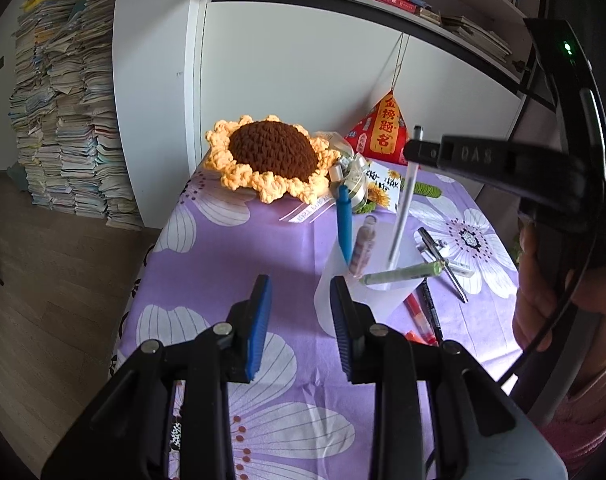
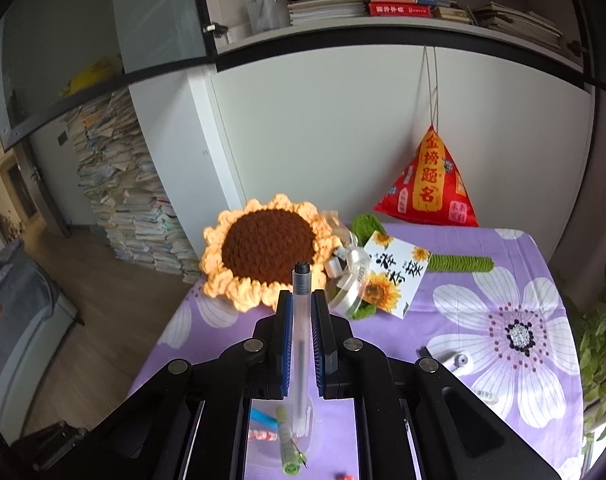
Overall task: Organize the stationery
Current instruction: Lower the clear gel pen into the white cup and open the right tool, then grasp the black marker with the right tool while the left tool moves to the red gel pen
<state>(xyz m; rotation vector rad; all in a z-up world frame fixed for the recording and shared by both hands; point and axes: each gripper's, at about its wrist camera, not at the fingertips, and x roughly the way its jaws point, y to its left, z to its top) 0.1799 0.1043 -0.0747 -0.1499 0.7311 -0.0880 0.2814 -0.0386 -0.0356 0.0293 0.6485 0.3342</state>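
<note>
A translucent cup (image 1: 343, 280) stands on the purple flowered tablecloth (image 1: 223, 264). In it are a blue pen (image 1: 345, 224), a patterned pen (image 1: 363, 248) and a green pen (image 1: 403, 272). My right gripper (image 2: 301, 300) is shut on a clear pen (image 2: 301, 320) and holds it upright over the cup (image 2: 303, 436); the pen (image 1: 403, 208) has its lower end inside the cup. My left gripper (image 1: 301, 292) is open and empty, its right finger next to the cup's near side.
Loose pens (image 1: 427, 308) and a metal compass (image 1: 443, 256) lie right of the cup. A crochet sunflower (image 1: 271, 156), a card (image 2: 395, 272) and a red pyramid bag (image 2: 431, 184) sit at the table's far end. Stacked books (image 1: 63, 100) stand left on the floor.
</note>
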